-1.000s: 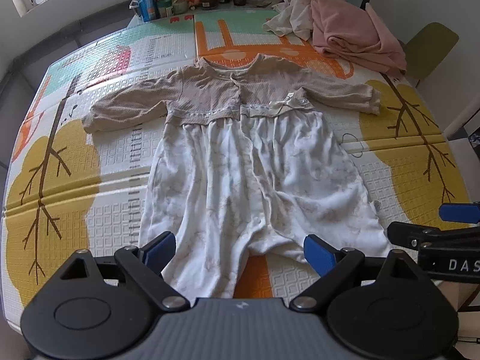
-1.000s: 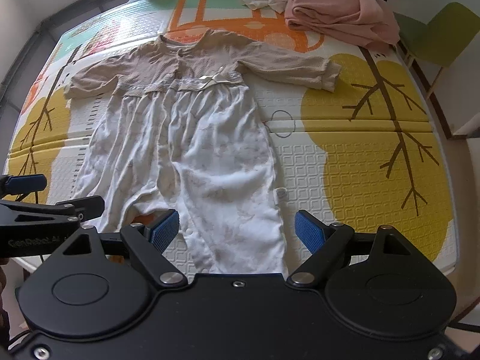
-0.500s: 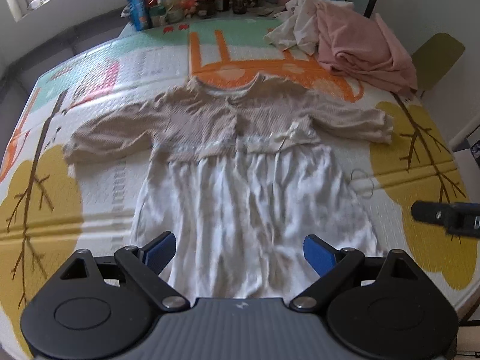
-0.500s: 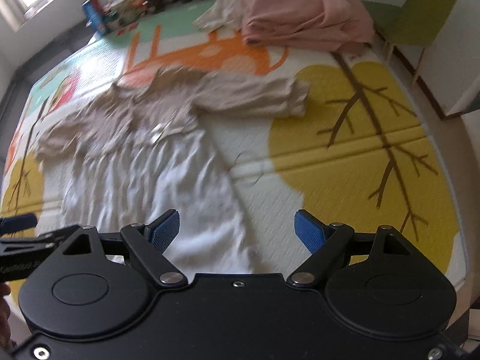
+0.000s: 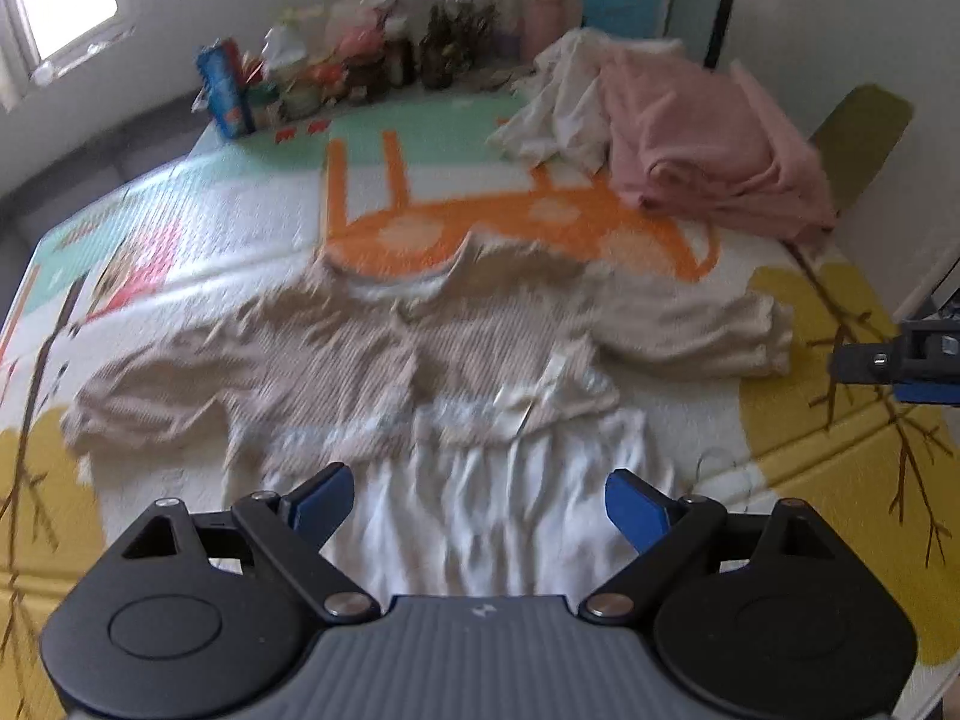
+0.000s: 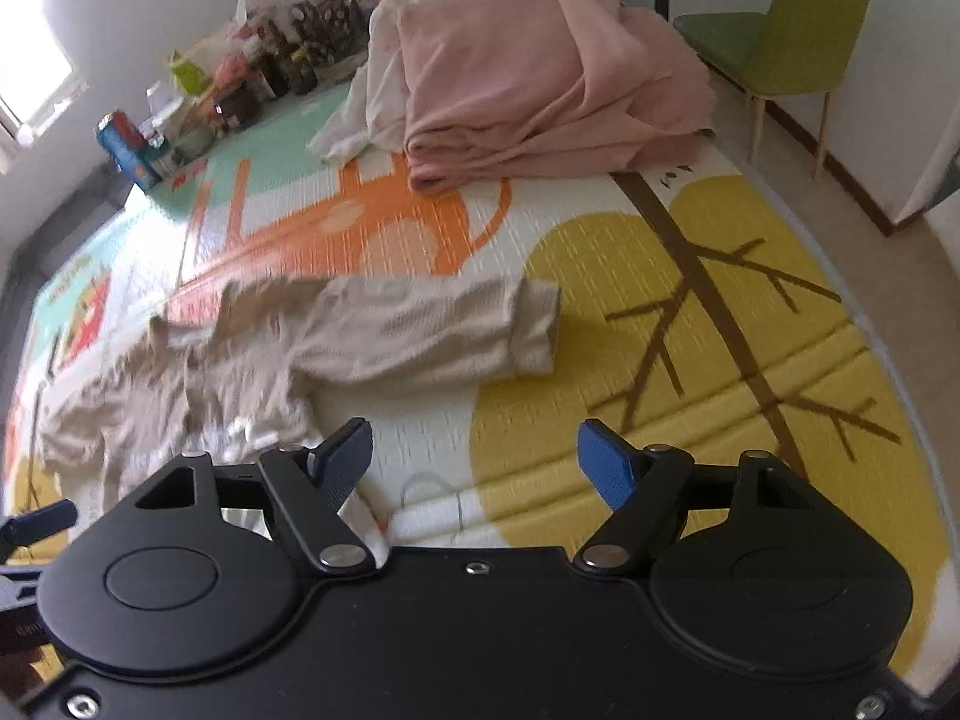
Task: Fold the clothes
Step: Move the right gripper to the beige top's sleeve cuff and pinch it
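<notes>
A patterned play mat (image 5: 180, 228) covers the whole work surface, printed with an orange shape, yellow tree crowns and brown branches. On it, spread flat with both sleeves out, lies the baby romper (image 5: 480, 372): beige knit top, white lower part running toward the camera. Its right-hand sleeve (image 6: 432, 330) ends on the edge of a yellow tree crown. At the far side of the mat sits a heap of pink cloth (image 6: 540, 78) lying over a crumpled white garment (image 5: 558, 114). Beyond the mat's right edge stands a green chair (image 6: 798, 30).

Along the far edge a row of jars, bottles and a blue can (image 6: 126, 147) is crowded together; blur hides what the containers hold.

The left gripper (image 5: 477, 501) hangs over the white part of the romper, blue pads wide apart, nothing between them. The right gripper (image 6: 474, 459) hangs over bare mat just beside the romper's waist, below the sleeve; its jaws have just been closing a little yet stand well apart, with nothing between them. Its fingers also show at the right edge of the left wrist view.
</notes>
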A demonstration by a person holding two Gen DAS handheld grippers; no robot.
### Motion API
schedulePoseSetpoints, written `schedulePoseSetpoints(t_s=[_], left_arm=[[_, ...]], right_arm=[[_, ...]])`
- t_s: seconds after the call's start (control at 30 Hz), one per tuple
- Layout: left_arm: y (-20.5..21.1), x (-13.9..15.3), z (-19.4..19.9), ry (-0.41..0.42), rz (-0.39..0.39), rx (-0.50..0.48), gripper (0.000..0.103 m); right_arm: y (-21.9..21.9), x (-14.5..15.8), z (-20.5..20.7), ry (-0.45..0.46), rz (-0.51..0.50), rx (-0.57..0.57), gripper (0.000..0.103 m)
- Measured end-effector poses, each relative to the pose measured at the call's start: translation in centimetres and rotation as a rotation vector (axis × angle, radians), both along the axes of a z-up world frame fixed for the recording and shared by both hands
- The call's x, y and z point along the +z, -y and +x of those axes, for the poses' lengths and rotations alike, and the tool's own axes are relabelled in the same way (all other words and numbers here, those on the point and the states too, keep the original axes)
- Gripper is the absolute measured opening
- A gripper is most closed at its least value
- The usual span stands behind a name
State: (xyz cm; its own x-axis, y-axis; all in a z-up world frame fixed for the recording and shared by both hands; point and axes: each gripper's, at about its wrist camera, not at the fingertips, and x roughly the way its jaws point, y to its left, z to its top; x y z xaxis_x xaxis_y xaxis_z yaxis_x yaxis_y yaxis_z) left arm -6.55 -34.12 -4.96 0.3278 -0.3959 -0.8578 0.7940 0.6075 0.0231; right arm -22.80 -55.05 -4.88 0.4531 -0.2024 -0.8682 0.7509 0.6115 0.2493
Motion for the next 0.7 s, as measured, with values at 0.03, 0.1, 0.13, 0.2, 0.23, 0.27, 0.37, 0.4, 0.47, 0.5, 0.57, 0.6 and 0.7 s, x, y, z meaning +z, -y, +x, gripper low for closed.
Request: schedulePoseSetpoints(t_s=[0.03,0.1,0.13,0.2,0.23,0.27,0.37,0.4,0.47,0.5,0.57,0.6,0.7], left_arm=[[0.4,-0.2,0.1,0.010,-0.009,-0.007,0.093],[1.2,-0.6,0.2,0.027,-0.020,-0.021,0.093],[1.5,-1.0,0.3,0.025,-0.021,-0.030,0.092],[1.9,-1.5,0.5,0.001,-0.038,-0.046,0.089],[2.1,-1.9,0.8,-0.021,-0.051,-0.051,0.086],[2.3,-2.2,1.0,-0.042,-0.064,-0.056,0.084],[2.6,-3.0,1.5,-0.084,-0.106,-0.073,0.084],[2.6,-3.2,1.6,-0.090,-0.120,-0.080,0.084],[2.9,-3.6,1.7,-0.081,-0.145,-0.098,0.084],[3.0,-3.7,1.7,-0.074,-0.154,-0.109,0.084],[3.6,-4.1,1.7,-0.060,-0.163,-0.134,0.084],[3.9,-4.4,1.7,-0.054,-0.162,-0.147,0.084],[4.8,-4.9,1.5,-0.041,-0.167,-0.186,0.084]], right_arm=[[0.6,-0.4,0.2,0.007,0.013,-0.010,0.070],[1.8,-1.4,0.6,0.021,0.035,-0.026,0.061],[2.3,-1.9,0.8,0.023,0.046,-0.033,0.058],[3.4,-2.9,1.2,0.018,0.069,-0.048,0.047],[3.8,-3.4,1.4,0.018,0.080,-0.058,0.046],[4.2,-3.8,1.5,0.023,0.088,-0.068,0.046],[5.2,-4.7,1.7,0.035,0.088,-0.088,0.046],[5.5,-4.9,1.8,0.037,0.084,-0.094,0.046],[6.1,-5.2,2.0,0.040,0.073,-0.104,0.047],[6.5,-5.4,2.1,0.042,0.067,-0.108,0.047],[7.2,-5.9,2.3,0.049,0.052,-0.114,0.047],[7.5,-6.2,2.4,0.051,0.048,-0.117,0.047],[8.6,-7.1,2.7,0.061,0.067,-0.132,0.047]])
